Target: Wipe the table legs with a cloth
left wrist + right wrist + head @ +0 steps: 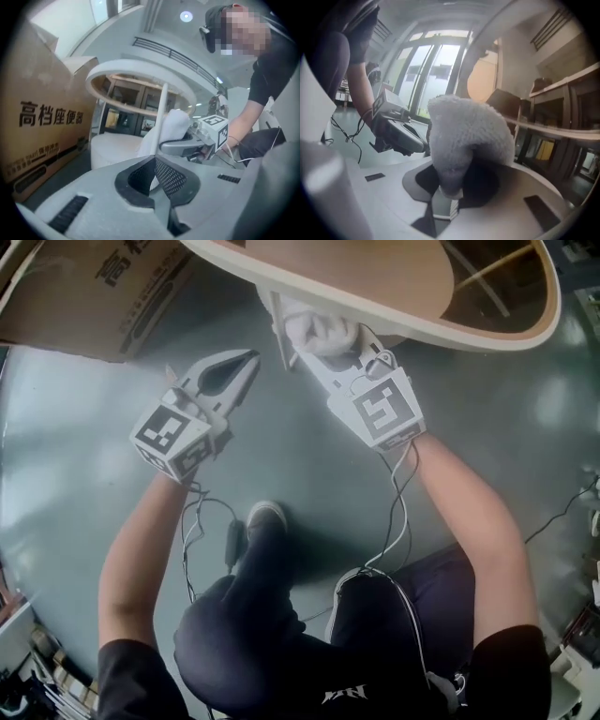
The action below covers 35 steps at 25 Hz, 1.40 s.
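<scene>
A round table [487, 334] with a white rim and wooden top fills the top of the head view. Its thin white leg [278, 329] drops from under the rim. My right gripper [317, 351] is shut on a fluffy white cloth [326, 332], which is pressed against the leg's right side. The left gripper view shows the leg [161, 112] with the cloth [177, 124] wrapped beside it. In the right gripper view the cloth [464, 136] hides the jaw tips of the right gripper [447, 194]. My left gripper [249, 360] hovers just left of the leg, shut and holding nothing.
A large cardboard box [94, 287] with printed characters stands at the left, close to the table. The person's knees and a shoe [267, 517] are on the grey floor below the grippers. Cables [398, 512] trail from both grippers.
</scene>
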Motion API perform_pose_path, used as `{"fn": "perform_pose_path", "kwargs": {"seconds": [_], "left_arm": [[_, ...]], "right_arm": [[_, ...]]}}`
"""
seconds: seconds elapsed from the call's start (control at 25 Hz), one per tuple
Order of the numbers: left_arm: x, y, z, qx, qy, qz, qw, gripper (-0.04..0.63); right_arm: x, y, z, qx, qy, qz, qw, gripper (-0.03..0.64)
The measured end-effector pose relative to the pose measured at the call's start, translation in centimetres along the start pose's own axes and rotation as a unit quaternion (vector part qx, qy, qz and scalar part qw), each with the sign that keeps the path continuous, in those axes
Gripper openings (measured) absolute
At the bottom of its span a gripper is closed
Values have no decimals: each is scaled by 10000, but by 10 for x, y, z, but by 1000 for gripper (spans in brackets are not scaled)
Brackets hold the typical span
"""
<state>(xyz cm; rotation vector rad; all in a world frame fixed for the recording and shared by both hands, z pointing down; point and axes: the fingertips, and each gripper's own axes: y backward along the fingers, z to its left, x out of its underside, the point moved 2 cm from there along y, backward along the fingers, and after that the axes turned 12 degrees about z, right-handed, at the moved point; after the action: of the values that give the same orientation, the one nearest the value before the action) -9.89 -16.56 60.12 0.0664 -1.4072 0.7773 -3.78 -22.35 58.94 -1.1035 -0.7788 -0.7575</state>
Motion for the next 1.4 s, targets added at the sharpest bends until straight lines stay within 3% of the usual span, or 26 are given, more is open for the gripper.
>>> {"fn": "perform_pose_path", "kwargs": {"seconds": [0.08, 0.2, 0.32, 0.44, 0.56, 0.84, 1.12, 1.4], "left_arm": [[-46, 14, -15, 154, -246, -293, 9991, 5], [-82, 22, -29, 136, -732, -60, 9972, 5], [-94, 19, -30, 86, -964, 104, 9952, 5], [-82, 11, -23, -32, -1095, 96, 9939, 5], [-55, 5, -12, -36, -907, 28, 9959, 5], [1, -16, 4, 160, -480, 343, 9981, 5], [39, -39, 13, 267, -338, 466, 9980, 5], [85, -59, 21, 194, -97, 677, 9975, 5]], "right_arm": [[-33, 11, -10, 95, 93, -387, 9992, 72], [-60, 25, -15, 340, 608, -695, 9951, 72], [-65, 27, -16, 441, 795, -836, 9923, 72], [-57, 23, -16, 484, 803, -912, 9914, 72], [-54, 21, -13, 505, 645, -1144, 9901, 71], [-47, 17, -9, 464, 213, -1381, 9891, 71], [58, -30, 26, 127, 37, -181, 9997, 72], [143, -75, 54, 1, -600, 678, 9959, 72]]}}
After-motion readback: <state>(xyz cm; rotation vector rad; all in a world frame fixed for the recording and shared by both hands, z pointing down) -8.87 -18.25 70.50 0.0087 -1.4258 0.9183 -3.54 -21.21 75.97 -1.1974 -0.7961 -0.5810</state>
